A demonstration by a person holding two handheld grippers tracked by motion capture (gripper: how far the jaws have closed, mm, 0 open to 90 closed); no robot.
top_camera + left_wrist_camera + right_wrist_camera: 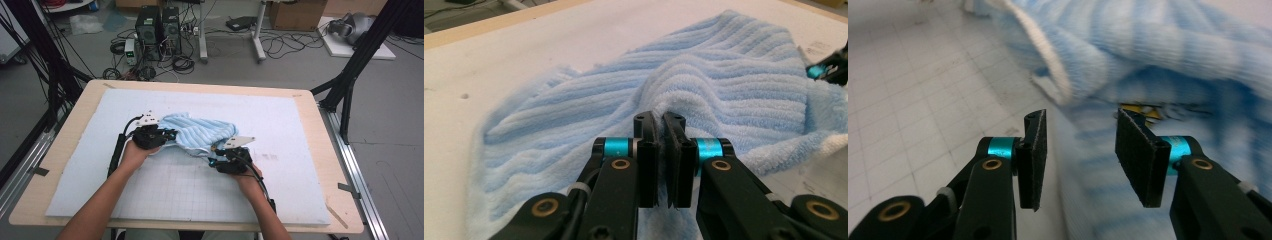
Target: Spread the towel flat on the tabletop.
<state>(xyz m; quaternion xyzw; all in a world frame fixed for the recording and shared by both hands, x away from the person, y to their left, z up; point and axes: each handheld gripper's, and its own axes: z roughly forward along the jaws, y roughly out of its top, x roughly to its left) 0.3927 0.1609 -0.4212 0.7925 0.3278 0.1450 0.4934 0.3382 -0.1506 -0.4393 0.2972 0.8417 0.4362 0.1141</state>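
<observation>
Towel edge pinched by left gripper; right gripper agape beside hem

Two hand-held black grippers, each trailing a black cable, at a worktable.

In the high view the left gripper at centre left and the right gripper at centre each carry a pale grey three-cornered plate on top; the person's forearms, bare of sleeves, enter from the bottom edge. The gripper views show matte black linkage arms with brass-coloured pivot rings, turquoise metal collars behind flat black pads, and a white band at lower left of each frame.
</observation>
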